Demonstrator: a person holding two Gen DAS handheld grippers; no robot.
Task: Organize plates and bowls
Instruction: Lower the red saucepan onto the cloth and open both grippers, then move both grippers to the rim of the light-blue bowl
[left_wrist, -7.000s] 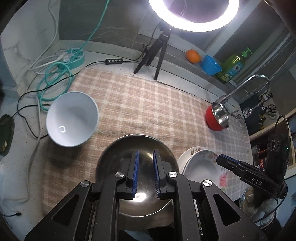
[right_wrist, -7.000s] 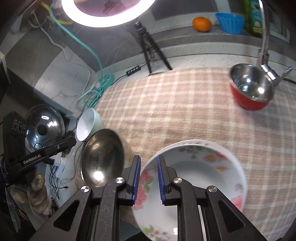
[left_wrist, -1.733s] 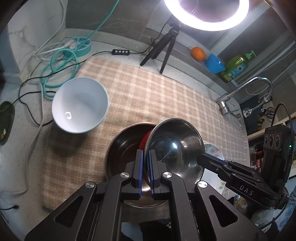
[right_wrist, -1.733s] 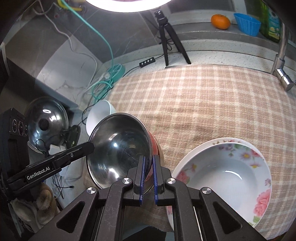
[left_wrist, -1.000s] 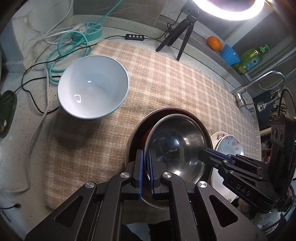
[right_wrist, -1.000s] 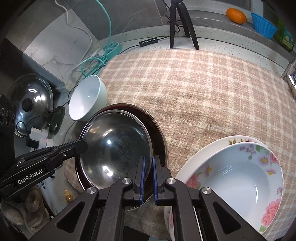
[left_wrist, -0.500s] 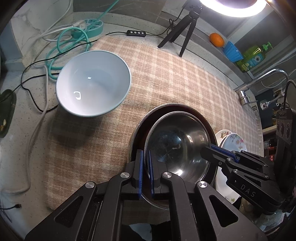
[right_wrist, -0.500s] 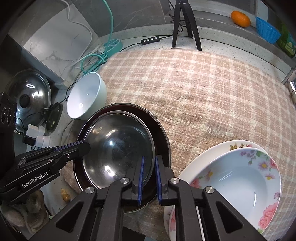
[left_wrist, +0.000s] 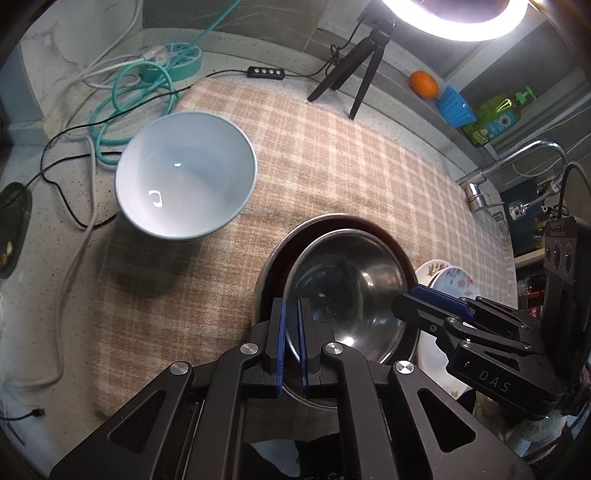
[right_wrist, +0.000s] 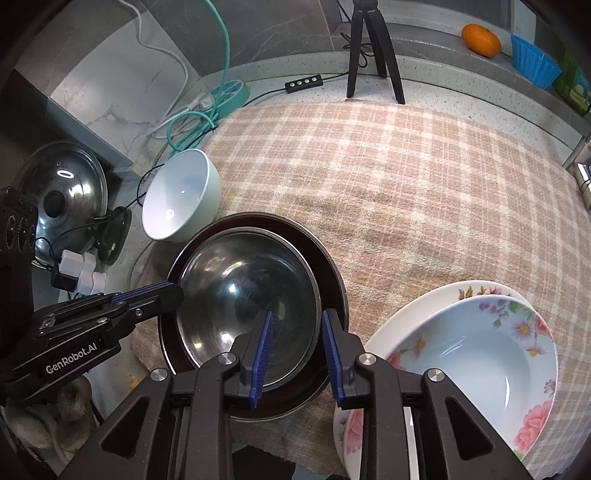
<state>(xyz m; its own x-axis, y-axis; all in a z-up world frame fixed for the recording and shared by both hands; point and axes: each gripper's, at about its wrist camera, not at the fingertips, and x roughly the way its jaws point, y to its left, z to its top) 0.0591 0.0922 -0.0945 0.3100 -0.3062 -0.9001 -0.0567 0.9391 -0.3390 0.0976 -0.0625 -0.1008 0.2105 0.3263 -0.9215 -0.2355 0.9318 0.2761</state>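
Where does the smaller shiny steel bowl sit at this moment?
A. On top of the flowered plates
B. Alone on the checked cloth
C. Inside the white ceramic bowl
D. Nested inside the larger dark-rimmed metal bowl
D: the smaller shiny steel bowl sits nested inside the larger dark-rimmed metal bowl, while the white ceramic bowl and the flowered plates hold no steel bowl.

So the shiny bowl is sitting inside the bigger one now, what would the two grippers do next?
Probably the left gripper lets go. The small steel bowl already sits nested in the large steel bowl, and the right gripper is open, but the left one looks clamped on a rim. The white bowl stands apart, likely next.
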